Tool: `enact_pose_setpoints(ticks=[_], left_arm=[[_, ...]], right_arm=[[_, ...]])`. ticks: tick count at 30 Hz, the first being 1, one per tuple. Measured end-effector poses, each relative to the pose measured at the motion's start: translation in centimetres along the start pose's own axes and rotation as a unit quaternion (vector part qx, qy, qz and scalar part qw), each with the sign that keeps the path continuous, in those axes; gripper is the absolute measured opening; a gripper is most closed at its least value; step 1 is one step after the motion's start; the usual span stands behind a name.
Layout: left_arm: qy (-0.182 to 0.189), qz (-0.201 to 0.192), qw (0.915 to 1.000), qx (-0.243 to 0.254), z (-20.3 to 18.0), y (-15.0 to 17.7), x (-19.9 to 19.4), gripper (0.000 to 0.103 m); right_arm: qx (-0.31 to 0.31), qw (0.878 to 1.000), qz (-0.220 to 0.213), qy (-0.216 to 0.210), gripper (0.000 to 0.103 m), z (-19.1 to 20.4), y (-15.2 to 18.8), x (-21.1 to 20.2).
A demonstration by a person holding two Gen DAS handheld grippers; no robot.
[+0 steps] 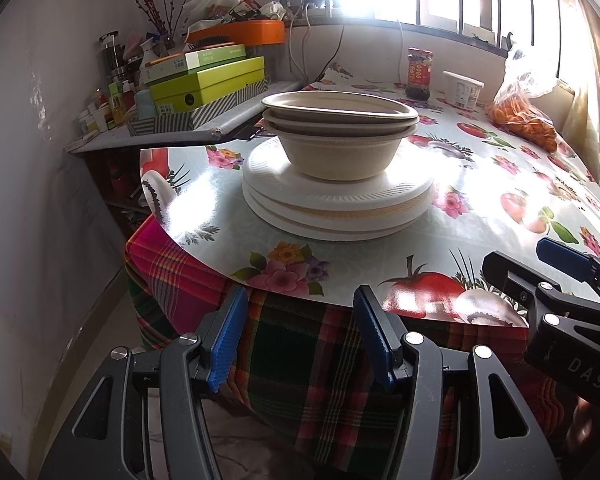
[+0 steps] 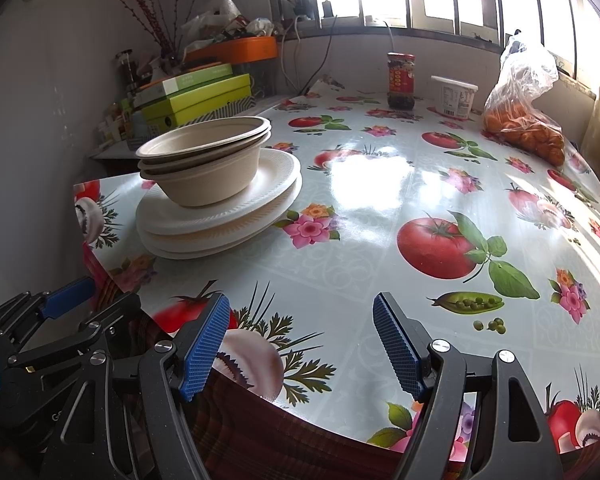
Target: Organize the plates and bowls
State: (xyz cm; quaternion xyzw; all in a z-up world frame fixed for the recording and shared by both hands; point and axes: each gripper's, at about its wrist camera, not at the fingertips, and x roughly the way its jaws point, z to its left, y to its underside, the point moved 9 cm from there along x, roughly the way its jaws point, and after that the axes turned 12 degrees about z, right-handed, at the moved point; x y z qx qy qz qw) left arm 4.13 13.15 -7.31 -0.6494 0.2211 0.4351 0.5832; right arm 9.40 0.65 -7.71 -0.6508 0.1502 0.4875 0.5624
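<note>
Far left, off the table: cluttered side shelf with green boxes (image 1: pixel 208 80) and an orange container (image 1: pixel 240 32), not part of the task. Left gripper (image 1: pixel 300 336) hangs at the near table edge over the plaid cloth (image 1: pixel 308 360), jaws about half open, nothing between them. Ahead of it, near the table's left corner, sits the one stack: three tan bowls (image 2: pixel 204 160) nested rim on rim, resting on a pile of white plates (image 2: pixel 220 216) with ribbed rims, at least three, edges slightly offset. Bowls look like light pulp disposables, upright, empty as far as can be seen; plates look thin and light too. Right gripper (image 2: pixel 300 344) is just beside the left one, over the near edge of the table (image 2: pixel 380 208), jaws wide open and empty, well apart from the stack. Further right at the back: sauce jar (image 2: pixel 401 80), white tub (image 2: pixel 454 96), bag of oranges (image 2: pixel 524 128), all clear of the stack. Judgement: task looks done or nearly so, everything is gathered in one tidy pile, no loose plates or bowls visible; at most the plate edges could be squared up.
</note>
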Motion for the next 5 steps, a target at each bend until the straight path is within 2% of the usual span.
enact_pose_setpoints(ticks=[5], left_arm=[[0.006, 0.003, 1.0000, 0.000, -0.02, -0.16, 0.12, 0.056]], right_arm=[[0.000, 1.000, 0.000, 0.000, 0.075, -0.02, 0.00, 0.00]])
